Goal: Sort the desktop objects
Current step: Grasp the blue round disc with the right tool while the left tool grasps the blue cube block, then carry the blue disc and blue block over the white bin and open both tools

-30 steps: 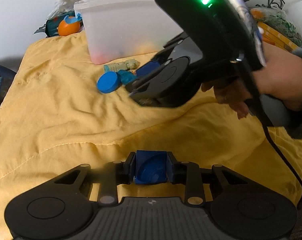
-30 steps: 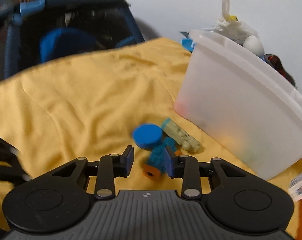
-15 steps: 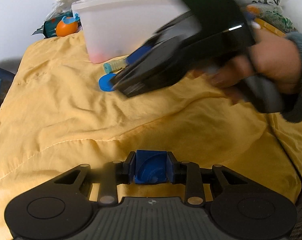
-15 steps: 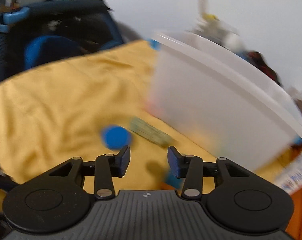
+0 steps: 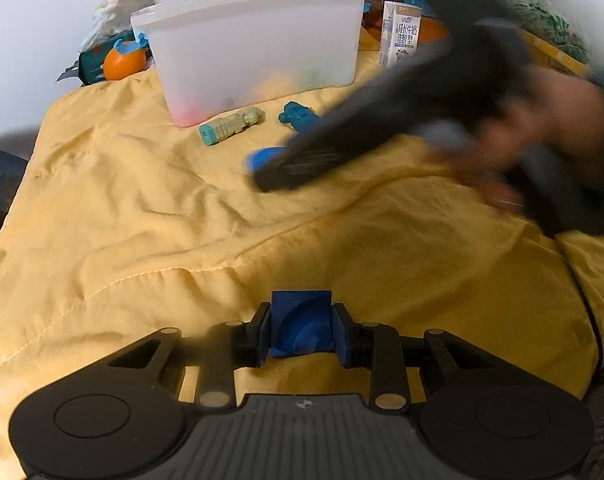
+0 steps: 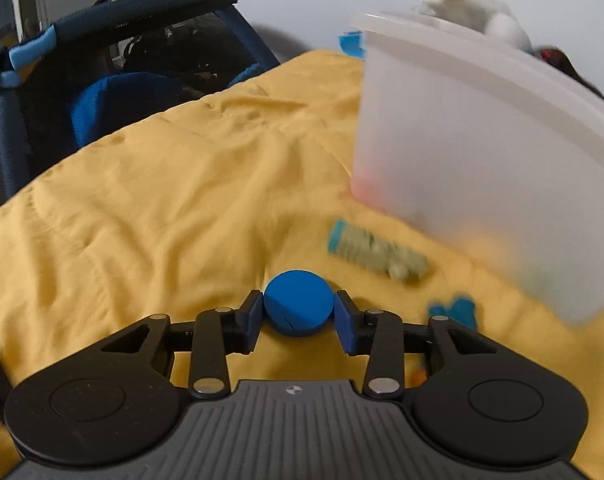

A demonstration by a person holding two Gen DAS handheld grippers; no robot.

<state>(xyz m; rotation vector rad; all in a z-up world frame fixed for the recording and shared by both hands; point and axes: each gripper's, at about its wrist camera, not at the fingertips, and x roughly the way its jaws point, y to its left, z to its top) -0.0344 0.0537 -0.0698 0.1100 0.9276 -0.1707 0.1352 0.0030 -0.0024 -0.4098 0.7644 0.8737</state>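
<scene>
Surface: a rumpled yellow cloth [image 5: 150,216] covers whatever's underneath, and all the small stuff sits on it.

Left gripper [image 5: 302,332]: clamped tight on a blue block [image 5: 300,326] with a curved hollow in its face. Both pads press its sides, and it hangs over the near edge of the cloth.

Right gripper [image 6: 298,316]: blurry in the left wrist view. Its own camera shows a blue disc [image 6: 298,302] sitting right between the pads; the jaws have just been closing in around it. The left pad looks like it touches the disc, the right one shows maybe a sliver of gap, so honestly can't tell if it's actually gripped. The disc seems to still rest on the cloth.

Bin: a frosted white plastic bin [image 5: 258,44] stands toward the far edge of the cloth, with faint pink and yellow shapes showing through the wall.

Loose toys: a pale green toy with a teal end [image 5: 230,125] lies just in front of the bin, and a blue figure [image 5: 300,116] lies to its right, partly behind the right gripper.

Far edge clutter: an orange ball thing [image 5: 124,62] at the far left corner, and a milk carton [image 5: 399,34] to the right of the bin.

Person: a hand [image 5: 541,120] holds the right gripper, very smeared.
</scene>
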